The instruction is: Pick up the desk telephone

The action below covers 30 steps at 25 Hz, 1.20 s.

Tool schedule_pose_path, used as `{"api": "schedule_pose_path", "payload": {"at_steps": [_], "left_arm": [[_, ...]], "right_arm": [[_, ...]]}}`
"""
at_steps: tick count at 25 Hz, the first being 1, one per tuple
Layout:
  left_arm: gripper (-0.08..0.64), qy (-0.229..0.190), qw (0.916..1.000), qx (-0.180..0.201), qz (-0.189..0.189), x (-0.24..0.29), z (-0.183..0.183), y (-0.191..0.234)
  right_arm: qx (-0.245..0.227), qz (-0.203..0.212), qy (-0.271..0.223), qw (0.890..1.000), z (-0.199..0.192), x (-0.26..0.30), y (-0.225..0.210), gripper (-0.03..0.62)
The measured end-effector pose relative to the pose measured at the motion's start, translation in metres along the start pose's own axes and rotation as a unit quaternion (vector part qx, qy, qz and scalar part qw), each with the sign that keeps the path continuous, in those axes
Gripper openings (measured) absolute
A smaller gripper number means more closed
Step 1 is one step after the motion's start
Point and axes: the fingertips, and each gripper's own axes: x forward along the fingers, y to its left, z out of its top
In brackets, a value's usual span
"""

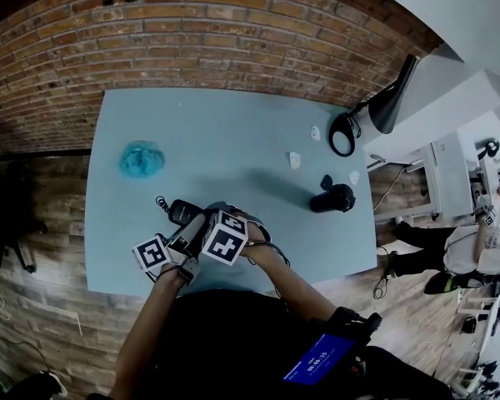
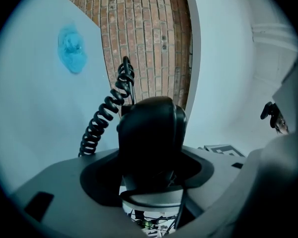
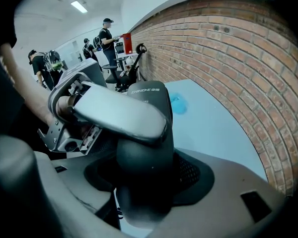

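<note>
The desk telephone (image 1: 182, 213) sits near the front left of the light blue table (image 1: 233, 132). Its black handset (image 2: 151, 133) lies in the dark cradle of the grey base (image 2: 54, 182), and a coiled cord (image 2: 107, 113) trails off behind it. My left gripper (image 1: 192, 227) reaches level along the phone. In the right gripper view one of its grey fingers (image 3: 114, 115) rests across the top of the handset (image 3: 149, 143); the other finger is hidden. My right gripper (image 1: 219, 223) points steeply down at the phone, its fingertips hidden behind the handset and base (image 3: 228, 182).
A turquoise cloth (image 1: 142, 158) lies at the table's left. A black desk lamp (image 1: 383, 107), a black ring-shaped item (image 1: 343, 133), a black object (image 1: 333, 198) and small white pieces (image 1: 295, 160) stand at the right. A brick wall (image 3: 228, 48) borders the table; people (image 3: 109, 38) stand far off.
</note>
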Motion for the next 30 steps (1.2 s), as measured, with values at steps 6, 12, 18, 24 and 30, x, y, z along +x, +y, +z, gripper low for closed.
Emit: {"api": "schedule_pose_path", "payload": {"at_steps": [6, 12, 18, 24, 30], "left_arm": [[0.302, 0.011, 0.9987, 0.051, -0.001, 0.008, -0.002, -0.017], [0.301, 0.020, 0.9955, 0.075, 0.054, 0.010, -0.001, -0.003], [0.299, 0.040, 0.9899, 0.089, 0.102, -0.008, 0.000, 0.023], [0.299, 0.007, 0.9900, 0.009, 0.140, -0.026, 0.019, 0.040], [0.299, 0.033, 0.9916, -0.024, 0.123, -0.040, 0.032, 0.027]], "right_arm": [[-0.056, -0.051, 0.020, 0.997, -0.003, -0.003, -0.003, 0.285], [-0.057, -0.082, 0.018, 0.995, -0.004, -0.004, -0.011, 0.287], [-0.057, -0.055, -0.030, 0.996, 0.020, -0.032, 0.000, 0.288], [-0.028, -0.040, -0.094, 0.994, 0.036, -0.056, -0.003, 0.287], [0.010, -0.066, -0.179, 0.982, 0.044, -0.087, -0.024, 0.282]]}}
